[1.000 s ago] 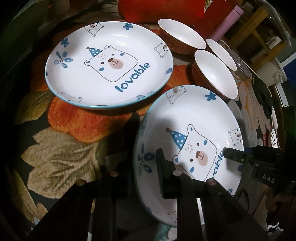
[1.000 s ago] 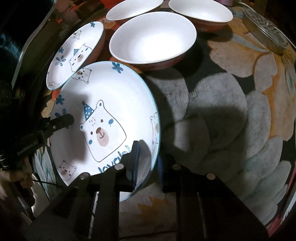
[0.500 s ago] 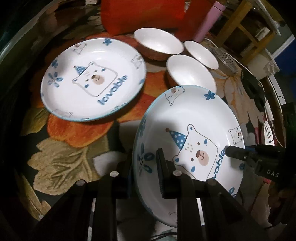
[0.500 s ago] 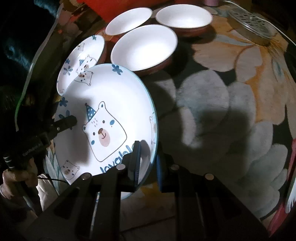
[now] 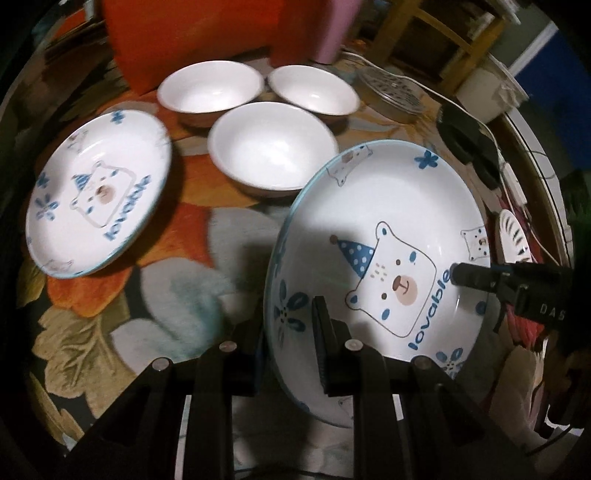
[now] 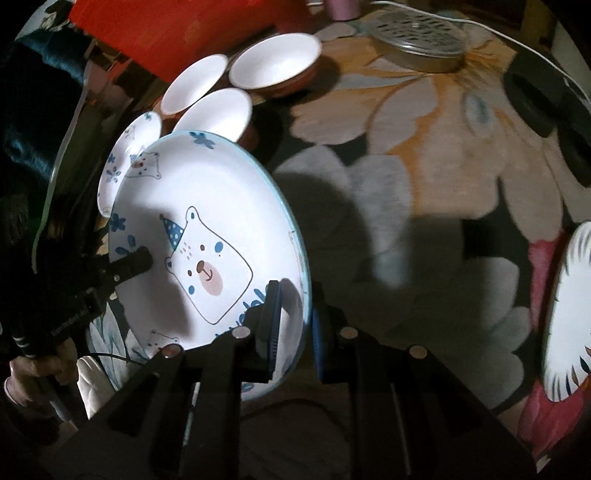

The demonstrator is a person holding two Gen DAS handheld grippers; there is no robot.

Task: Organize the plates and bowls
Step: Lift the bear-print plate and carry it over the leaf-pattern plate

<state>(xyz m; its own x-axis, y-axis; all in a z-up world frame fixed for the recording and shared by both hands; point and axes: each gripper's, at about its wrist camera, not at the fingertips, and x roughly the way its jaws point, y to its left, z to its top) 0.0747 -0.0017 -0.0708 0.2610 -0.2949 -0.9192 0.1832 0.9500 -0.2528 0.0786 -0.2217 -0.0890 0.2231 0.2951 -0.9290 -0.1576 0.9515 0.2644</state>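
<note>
A white bear plate with a blue rim (image 5: pixel 388 229) (image 6: pixel 221 206) is held off the table between both grippers. My left gripper (image 5: pixel 288 332) is shut on its left rim. My right gripper (image 6: pixel 295 325) is shut on its right rim and also shows in the left wrist view (image 5: pixel 465 275). A second bear plate (image 5: pixel 96 192) (image 6: pixel 125 162) lies on the flowered cloth to the left. Three white bowls with brown outsides (image 5: pixel 271 147) (image 5: pixel 210 88) (image 5: pixel 314 90) stand close together behind it.
A red box (image 5: pixel 192 33) and a pink bottle (image 5: pixel 332 26) stand at the back. A round metal lid (image 6: pixel 417 33), black objects with a white cable (image 6: pixel 546 99) and another patterned plate (image 6: pixel 569 314) lie to the right.
Both grippers have carried the held plate up and to the right, away from the second plate. The second plate and the bowls now sit farther left in view.
</note>
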